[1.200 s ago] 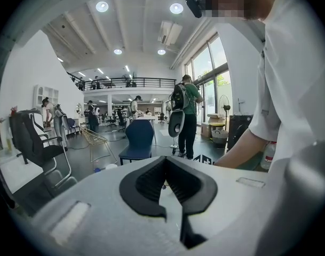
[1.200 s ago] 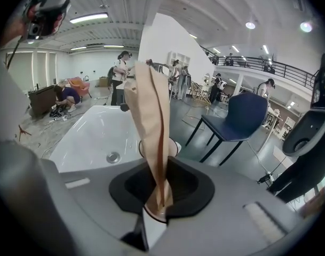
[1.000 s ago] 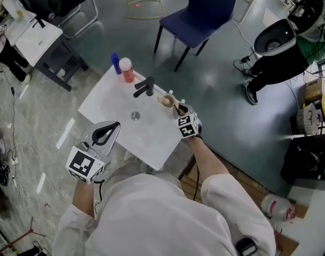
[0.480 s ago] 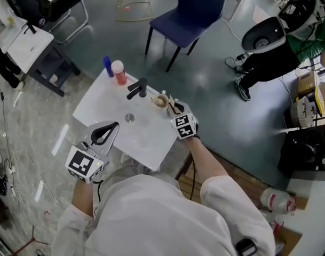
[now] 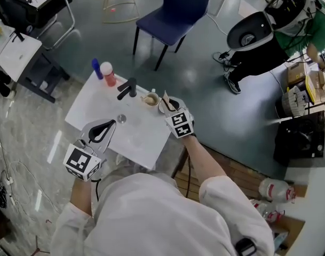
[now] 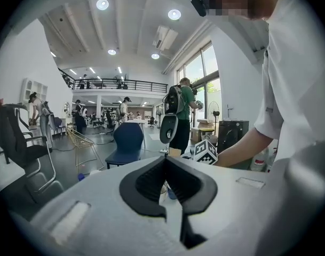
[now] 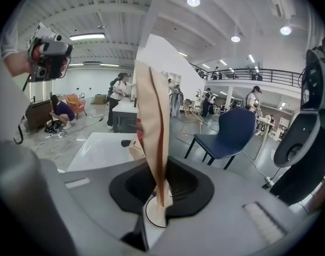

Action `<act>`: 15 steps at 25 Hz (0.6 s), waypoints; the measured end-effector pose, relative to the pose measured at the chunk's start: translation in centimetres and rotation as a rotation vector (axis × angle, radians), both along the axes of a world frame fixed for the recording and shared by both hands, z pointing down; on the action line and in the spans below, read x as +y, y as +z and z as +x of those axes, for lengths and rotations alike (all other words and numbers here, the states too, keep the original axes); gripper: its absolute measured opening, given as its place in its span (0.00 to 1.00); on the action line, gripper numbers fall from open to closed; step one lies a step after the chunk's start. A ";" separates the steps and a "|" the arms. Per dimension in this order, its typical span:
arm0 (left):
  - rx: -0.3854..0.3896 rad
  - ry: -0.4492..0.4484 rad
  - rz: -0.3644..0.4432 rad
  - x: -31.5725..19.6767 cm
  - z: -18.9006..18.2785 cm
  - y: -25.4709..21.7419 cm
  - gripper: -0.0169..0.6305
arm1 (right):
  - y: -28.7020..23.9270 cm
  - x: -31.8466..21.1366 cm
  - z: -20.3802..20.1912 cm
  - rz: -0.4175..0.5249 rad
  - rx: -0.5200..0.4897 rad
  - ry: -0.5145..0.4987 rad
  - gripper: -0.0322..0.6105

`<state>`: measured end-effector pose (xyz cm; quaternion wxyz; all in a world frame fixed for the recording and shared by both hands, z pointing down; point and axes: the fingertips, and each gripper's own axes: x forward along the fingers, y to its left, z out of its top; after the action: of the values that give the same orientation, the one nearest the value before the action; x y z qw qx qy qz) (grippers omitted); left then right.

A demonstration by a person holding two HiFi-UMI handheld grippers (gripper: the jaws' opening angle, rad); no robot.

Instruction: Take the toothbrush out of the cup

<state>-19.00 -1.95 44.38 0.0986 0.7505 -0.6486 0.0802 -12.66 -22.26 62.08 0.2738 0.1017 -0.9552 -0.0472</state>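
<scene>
Two tools: the right tool (image 7: 160, 192) grasps the toothbrush (image 7: 153, 137) upright by the cup (image 5: 150, 98); the left tool (image 6: 165, 163) is clenched, empty.

A white surface (image 5: 93, 108) carries a black faucet (image 5: 127, 88) and a round drain (image 5: 121, 119); at its far corner stand a red bottle (image 5: 108, 74) (white-capped) and a blue bottle (image 5: 96, 68), side by side. A navy chair (image 5: 175, 7) stands beyond.
</scene>
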 end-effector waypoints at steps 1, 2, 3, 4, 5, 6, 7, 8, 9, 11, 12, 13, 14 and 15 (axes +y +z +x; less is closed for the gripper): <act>0.001 0.006 0.002 -0.2 0.0 0.0 0.04 | -0.4 0.0 0.1 -0.001 -0.007 0.004 0.11; 0.002 0.012 0.004 -0.3 0.1 0.0 0.04 | -0.8 0.0 0.2 -0.002 -0.014 0.008 0.11; 0.003 0.018 0.005 -0.5 0.2 0.1 0.04 | -1.2 0.0 0.3 -0.005 -0.021 0.013 0.11; 0.004 0.023 0.006 -0.6 0.2 0.1 0.04 | -1.6 0.1 0.4 -0.006 -0.028 0.017 0.11; 0.005 0.029 0.008 -0.8 0.3 0.1 0.04 | -2.0 0.1 0.5 -0.008 -0.035 0.021 0.11; 0.007 0.034 0.010 -0.9 0.4 0.1 0.04 | -2.4 0.1 0.7 -0.009 -0.042 0.025 0.11; 0.008 0.040 0.012 -1.0 0.4 0.2 0.04 | -2.8 0.2 0.8 -0.010 -0.050 0.030 0.11; 0.010 0.045 0.014 -1.1 0.4 0.2 0.04 | -3.2 0.2 1.0 -0.010 -0.058 0.035 0.11; 0.011 0.050 0.015 -1.3 0.4 0.2 0.04 | -3.6 0.2 1.1 -0.009 -0.066 0.040 0.11; 0.011 0.058 0.017 -1.5 0.5 0.3 0.04 | -4.4 0.2 1.4 -0.002 -0.085 0.050 0.11; 0.012 0.061 0.018 -1.7 0.5 0.3 0.04 | -4.8 0.2 1.5 0.001 -0.094 0.055 0.11; 0.012 0.065 0.018 -1.9 0.5 0.3 0.04 | -5.2 0.2 1.7 0.001 -0.102 0.058 0.11; 0.012 0.069 0.019 -2.0 0.5 0.3 0.04 | -5.7 0.2 1.8 0.000 -0.110 0.062 0.11; 0.012 0.073 0.019 -2.2 0.6 0.3 0.04 | -6.2 0.3 2.0 -0.001 -0.118 0.066 0.11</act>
<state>-18.44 -4.17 44.63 0.0922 0.7750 -0.6209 0.0731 -10.71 -21.97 55.86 0.2186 0.1356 -0.9658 -0.0318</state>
